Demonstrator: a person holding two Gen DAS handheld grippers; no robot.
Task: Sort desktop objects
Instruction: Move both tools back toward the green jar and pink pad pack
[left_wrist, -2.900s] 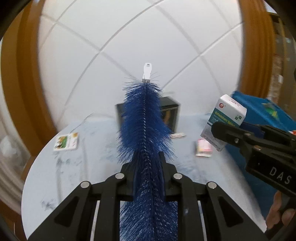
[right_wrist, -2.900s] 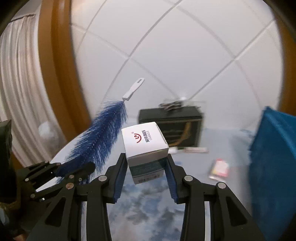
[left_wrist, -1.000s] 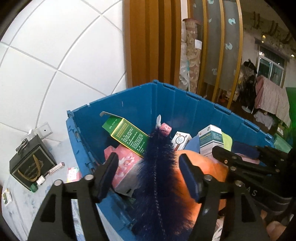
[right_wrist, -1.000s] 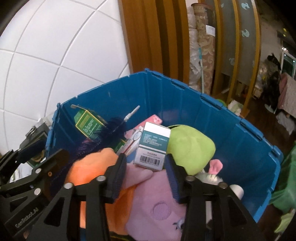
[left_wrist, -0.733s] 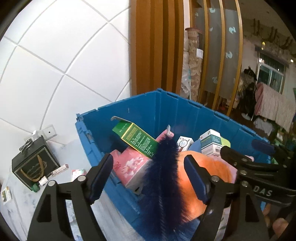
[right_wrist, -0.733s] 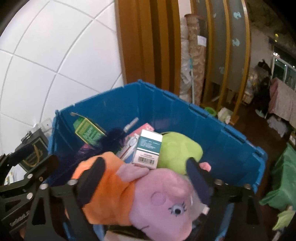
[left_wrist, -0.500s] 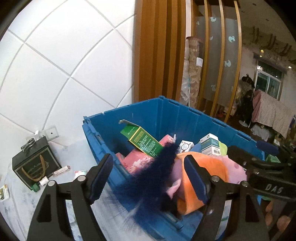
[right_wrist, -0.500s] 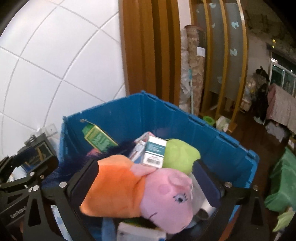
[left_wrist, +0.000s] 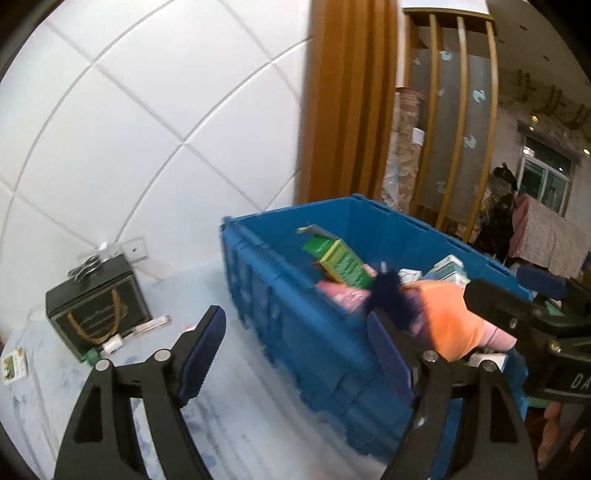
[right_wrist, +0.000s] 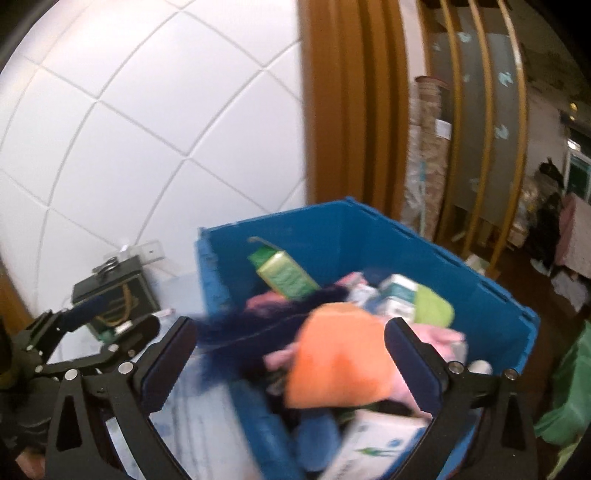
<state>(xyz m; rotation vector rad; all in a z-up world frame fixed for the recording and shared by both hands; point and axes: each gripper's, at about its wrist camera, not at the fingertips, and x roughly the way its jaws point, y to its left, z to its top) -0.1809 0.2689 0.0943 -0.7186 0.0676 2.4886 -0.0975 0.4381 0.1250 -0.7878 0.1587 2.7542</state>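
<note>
Both grippers are hanging with jaws spread wide, nothing between the pads. The left gripper (left_wrist: 295, 350) is sitting over the pale table (left_wrist: 236, 417), at the near corner of the blue crate (left_wrist: 295, 332); its right finger is overlapping the crate's outer wall in the left wrist view. The right gripper (right_wrist: 288, 358) is hovering above the crate's open top, and the left gripper is showing at the lower left of the right wrist view (right_wrist: 107, 332).

Inside the crate: a dark blue bottle brush (right_wrist: 251, 325) is lying across the pile, bristles reaching over the crate's left rim. Beside it an orange and pink plush toy (right_wrist: 332, 354) is resting on top. A green carton (right_wrist: 284, 275) is leaning tilted against the back wall, flap open. A small white and teal box (right_wrist: 395, 291) is sitting next to a lime green soft thing (right_wrist: 432, 306). A white box (right_wrist: 376, 443) is lying at the near edge, blurred.

On the table, well apart from the crate: a black gift box (left_wrist: 96, 306) with a gold handle motif is standing by the wall, small tubes (left_wrist: 151, 323) just beside it, and a small card (left_wrist: 14, 365) is lying near the left edge
</note>
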